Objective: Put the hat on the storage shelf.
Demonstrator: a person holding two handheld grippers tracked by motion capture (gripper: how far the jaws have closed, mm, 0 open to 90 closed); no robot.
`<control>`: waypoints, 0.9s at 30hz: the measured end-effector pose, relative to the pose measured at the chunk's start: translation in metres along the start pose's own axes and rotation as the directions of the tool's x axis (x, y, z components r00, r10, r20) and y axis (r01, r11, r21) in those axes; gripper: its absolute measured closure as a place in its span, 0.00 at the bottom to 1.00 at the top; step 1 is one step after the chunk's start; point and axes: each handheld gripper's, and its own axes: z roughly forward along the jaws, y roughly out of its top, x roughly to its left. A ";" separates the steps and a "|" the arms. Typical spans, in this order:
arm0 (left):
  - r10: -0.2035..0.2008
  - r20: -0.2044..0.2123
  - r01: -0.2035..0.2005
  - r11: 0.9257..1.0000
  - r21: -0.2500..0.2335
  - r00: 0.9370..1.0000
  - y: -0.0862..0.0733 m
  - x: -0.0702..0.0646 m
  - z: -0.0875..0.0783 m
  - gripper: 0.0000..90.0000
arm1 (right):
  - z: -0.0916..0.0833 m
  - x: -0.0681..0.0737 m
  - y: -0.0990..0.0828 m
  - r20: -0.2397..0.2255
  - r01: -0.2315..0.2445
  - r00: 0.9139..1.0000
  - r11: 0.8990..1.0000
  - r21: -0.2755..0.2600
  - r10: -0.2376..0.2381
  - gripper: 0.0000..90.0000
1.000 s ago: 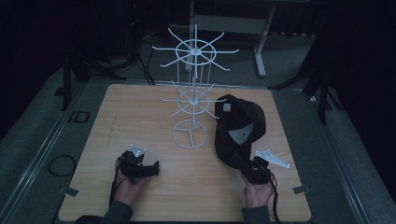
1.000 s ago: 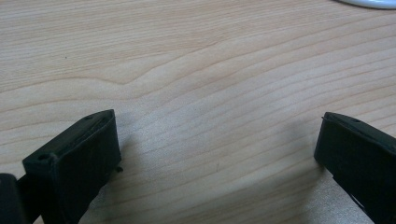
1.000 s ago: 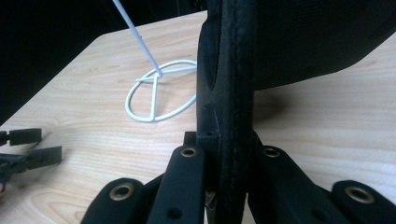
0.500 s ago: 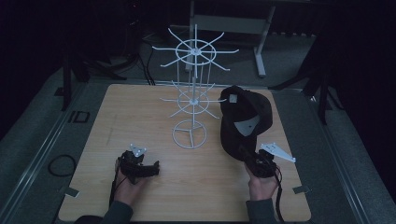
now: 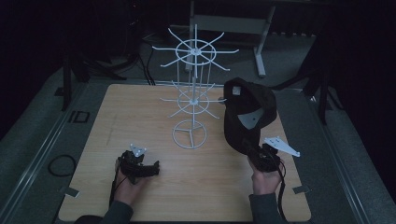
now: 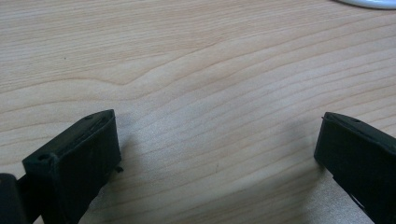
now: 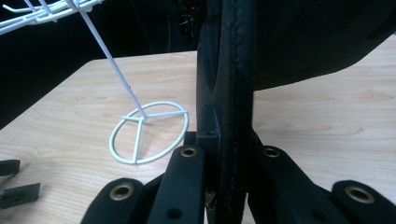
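A black cap (image 5: 247,112) hangs in the air over the right side of the wooden table (image 5: 116,116), held up by its brim. My right gripper (image 5: 252,151) is shut on that brim from below. In the right gripper view the brim's edge (image 7: 229,93) stands upright between the closed jaws of my right gripper (image 7: 226,151), with the cap's crown (image 7: 308,42) above. A white wire display rack (image 5: 194,93) stands mid-table, just left of the cap. My left gripper (image 5: 152,169) rests on the table at the front left, open, with bare wood between its jaws (image 6: 217,154).
The rack's ring base (image 7: 149,130) sits on the table left of the cap, and its wire arms (image 5: 224,49) spread out at two heights. The left gripper's jaws (image 7: 16,189) lie beyond it. Dark floor, cables and a metal stand (image 5: 259,42) surround the table.
My right gripper has risen and shifted slightly right, lifting the cap higher off the table beside the rack. The left gripper has stayed still.
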 end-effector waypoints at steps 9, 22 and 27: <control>0.001 0.000 -0.001 1.000 0.000 1.000 0.000 0.000 0.000 0.00 | -0.002 0.002 0.010 0.005 0.025 1.000 0.999 -0.022 -0.025 0.96; 0.000 0.000 0.000 1.000 0.000 1.000 0.000 0.000 0.000 0.00 | -0.007 0.005 0.028 0.021 0.068 0.998 0.996 -0.057 -0.067 0.96; 0.001 0.001 -0.001 1.000 0.000 1.000 0.000 0.000 0.000 0.00 | -0.007 0.005 0.033 0.028 0.079 0.997 0.995 -0.063 -0.078 0.96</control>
